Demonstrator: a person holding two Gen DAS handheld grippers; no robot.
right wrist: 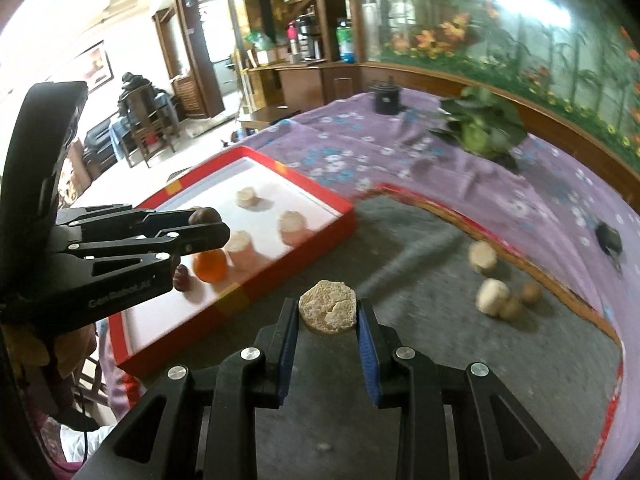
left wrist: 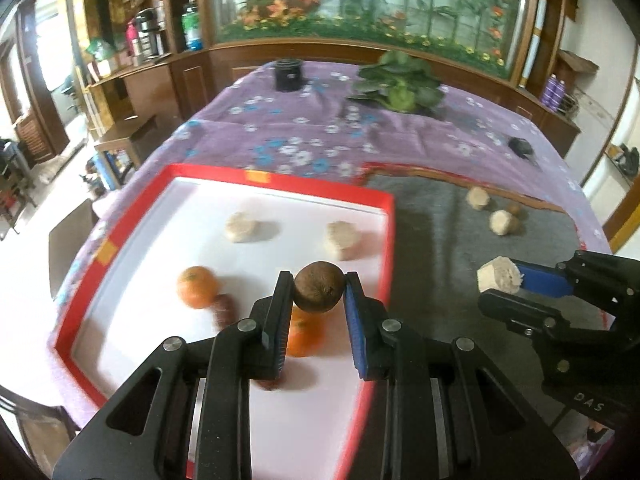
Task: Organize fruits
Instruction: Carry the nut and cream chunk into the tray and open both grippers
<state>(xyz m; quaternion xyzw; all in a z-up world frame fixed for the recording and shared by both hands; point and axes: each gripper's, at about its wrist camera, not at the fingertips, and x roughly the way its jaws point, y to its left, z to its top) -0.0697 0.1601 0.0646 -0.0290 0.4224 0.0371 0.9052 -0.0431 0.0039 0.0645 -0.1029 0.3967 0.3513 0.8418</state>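
Landmark: red-rimmed tray (left wrist: 382, 240) with a white floor, set on the purple floral tablecloth (left wrist: 256, 136); all places are given relative to it.
Left gripper (left wrist: 319, 294): held above the tray's near right portion; fingers are clenched on a brown round fruit (left wrist: 319, 292), which is pinched at its two sides and carried clear of the tray floor.
Right gripper (right wrist: 327, 314): held outside the tray, to its right, over the grey mat (right wrist: 420, 256); fingers are clamped on a pale cylindrical fruit piece (right wrist: 327, 311), its cut face turned toward the camera.
Tray contents: two pale pieces (left wrist: 242, 226) (left wrist: 343, 239) are seen toward the far side; one orange (left wrist: 198, 286) lies at the left, with a small dark red fruit (left wrist: 224, 309) just beside it; a second orange (left wrist: 301, 336) is partly hidden behind the left gripper's fingers.
Outside the tray: on the grey mat to the right, two more pale pieces (right wrist: 483, 255) (right wrist: 492, 297) and two small brown fruits (right wrist: 531, 292) (right wrist: 511, 307) are grouped close together.
Beyond the tray: a leafy green plant (left wrist: 400, 80) and a dark container (left wrist: 289, 74) are placed on the tablecloth's far end.
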